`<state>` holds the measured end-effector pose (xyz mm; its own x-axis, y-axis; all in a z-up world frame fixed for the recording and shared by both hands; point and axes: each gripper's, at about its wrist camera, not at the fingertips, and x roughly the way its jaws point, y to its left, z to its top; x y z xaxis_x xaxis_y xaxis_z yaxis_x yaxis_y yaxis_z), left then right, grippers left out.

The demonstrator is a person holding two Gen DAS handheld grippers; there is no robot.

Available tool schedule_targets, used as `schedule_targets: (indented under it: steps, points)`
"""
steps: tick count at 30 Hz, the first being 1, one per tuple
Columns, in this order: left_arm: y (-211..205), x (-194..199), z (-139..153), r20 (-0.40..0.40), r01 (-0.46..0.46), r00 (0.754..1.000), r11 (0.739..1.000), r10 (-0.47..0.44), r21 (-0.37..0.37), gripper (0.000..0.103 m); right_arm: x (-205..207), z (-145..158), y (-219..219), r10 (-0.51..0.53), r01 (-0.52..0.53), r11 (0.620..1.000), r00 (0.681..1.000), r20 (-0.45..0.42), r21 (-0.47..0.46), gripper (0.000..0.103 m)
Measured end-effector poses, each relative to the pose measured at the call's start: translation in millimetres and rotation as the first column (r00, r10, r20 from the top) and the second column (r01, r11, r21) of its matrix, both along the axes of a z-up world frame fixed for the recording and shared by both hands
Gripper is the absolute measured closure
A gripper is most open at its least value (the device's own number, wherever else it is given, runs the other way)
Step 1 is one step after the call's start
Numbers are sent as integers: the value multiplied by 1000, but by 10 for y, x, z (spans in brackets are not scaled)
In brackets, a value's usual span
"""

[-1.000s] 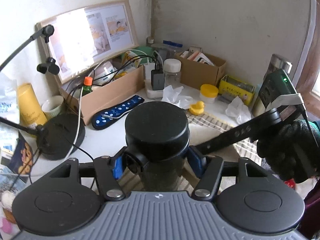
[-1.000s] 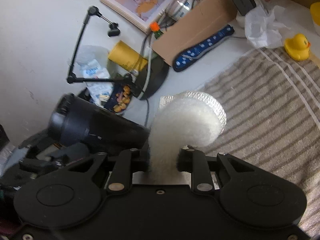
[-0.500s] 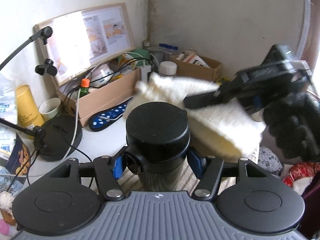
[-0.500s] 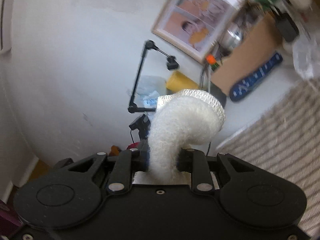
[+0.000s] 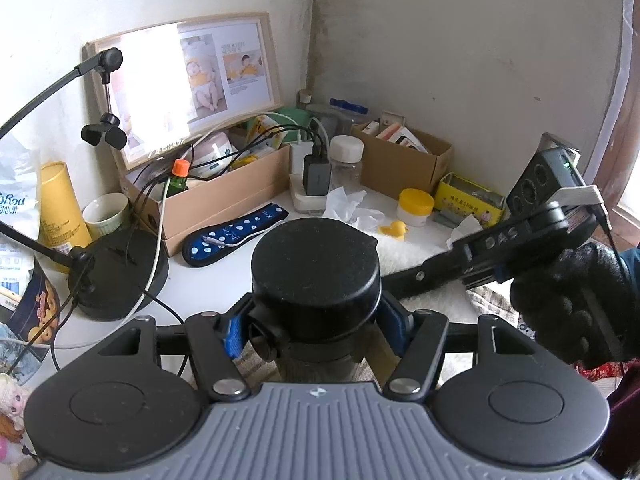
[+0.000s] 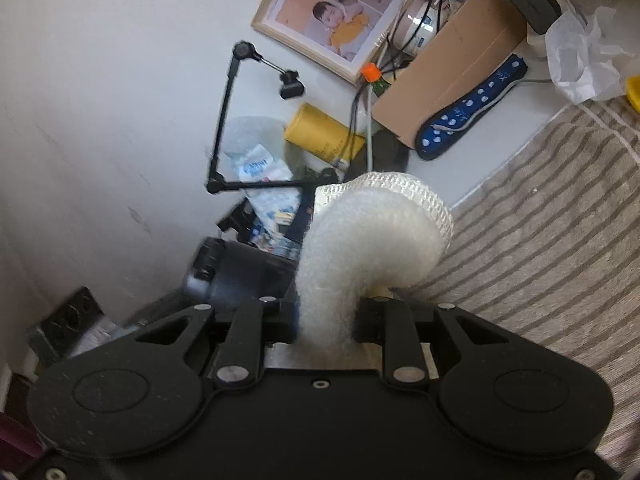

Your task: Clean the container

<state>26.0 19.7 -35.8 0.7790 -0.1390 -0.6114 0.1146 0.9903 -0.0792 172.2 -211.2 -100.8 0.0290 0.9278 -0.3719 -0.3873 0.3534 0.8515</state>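
Note:
My left gripper [image 5: 314,330] is shut on a dark container with a black lid [image 5: 316,268], held upright above the table. The same container [image 6: 236,276] shows in the right wrist view at lower left, lying sideways to that camera. My right gripper [image 6: 326,316] is shut on a white fluffy sponge cloth [image 6: 376,236] that curls forward and over. In the left wrist view the right gripper's body [image 5: 520,240] reaches in from the right, held by a black-gloved hand [image 5: 568,304], with the white sponge [image 5: 404,252] against the container's right side behind the lid.
A striped cloth [image 6: 552,216] covers the table on the right. A cardboard box with cables [image 5: 224,196], a blue dotted case [image 5: 236,236], a lamp base [image 5: 120,276], a yellow duck [image 5: 394,228], a yellow-lidded jar [image 5: 416,206] and a yellow tin [image 5: 468,200] stand around.
The right gripper with the sponge swung up over the lid and has come back down to the container's right side. The left gripper has kept hold of the container.

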Motion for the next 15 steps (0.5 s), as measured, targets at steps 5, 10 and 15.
schedule_targets:
  steps: [5, 10, 15]
  points:
    - [53, -48, -13, 10, -12, 1000, 1000, 13, -19, 40, 10, -186, 33, 10, -11, 998, 1000, -11, -69, 82]
    - [83, -109, -30, 17, -9, 1000, 1000, 10, -27, 40, -11, -375, 60, 15, -17, 990, 1000, -17, -143, 82]
    - [130, -176, -48, 24, -25, 999, 999, 26, -47, 40, -49, -509, 76, 20, -20, 979, 1000, -6, -204, 82]
